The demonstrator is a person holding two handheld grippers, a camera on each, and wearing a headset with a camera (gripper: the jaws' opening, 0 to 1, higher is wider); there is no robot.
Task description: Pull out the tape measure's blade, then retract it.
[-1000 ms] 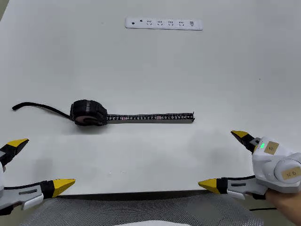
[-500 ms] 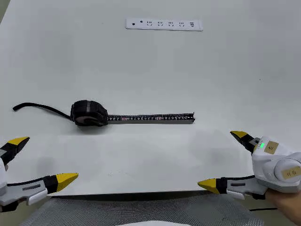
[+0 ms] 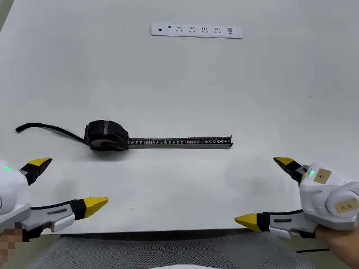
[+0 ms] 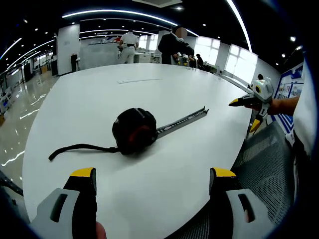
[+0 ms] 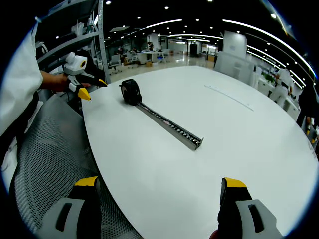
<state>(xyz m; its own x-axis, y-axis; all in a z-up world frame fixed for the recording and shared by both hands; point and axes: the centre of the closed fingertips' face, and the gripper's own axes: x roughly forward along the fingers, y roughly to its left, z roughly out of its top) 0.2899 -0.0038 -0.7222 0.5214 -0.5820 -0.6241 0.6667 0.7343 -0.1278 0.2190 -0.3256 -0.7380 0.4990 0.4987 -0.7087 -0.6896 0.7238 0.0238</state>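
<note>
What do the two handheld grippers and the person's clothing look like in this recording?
The left gripper and the right gripper both have rounded white plastic bodies, black jaws and pointed yellow tips. Each has a small green light. The right one also bears two tan stickers, with writing too small to read. The person wears a white top.

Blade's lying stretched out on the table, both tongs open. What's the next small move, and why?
Probably ease the left tongs forward to grip the black case. The blade lies extended on the table. The right tongs are open off its tip end, and the left tongs, also open, sit nearest the case, so steadying it likely comes before retracting.
</note>
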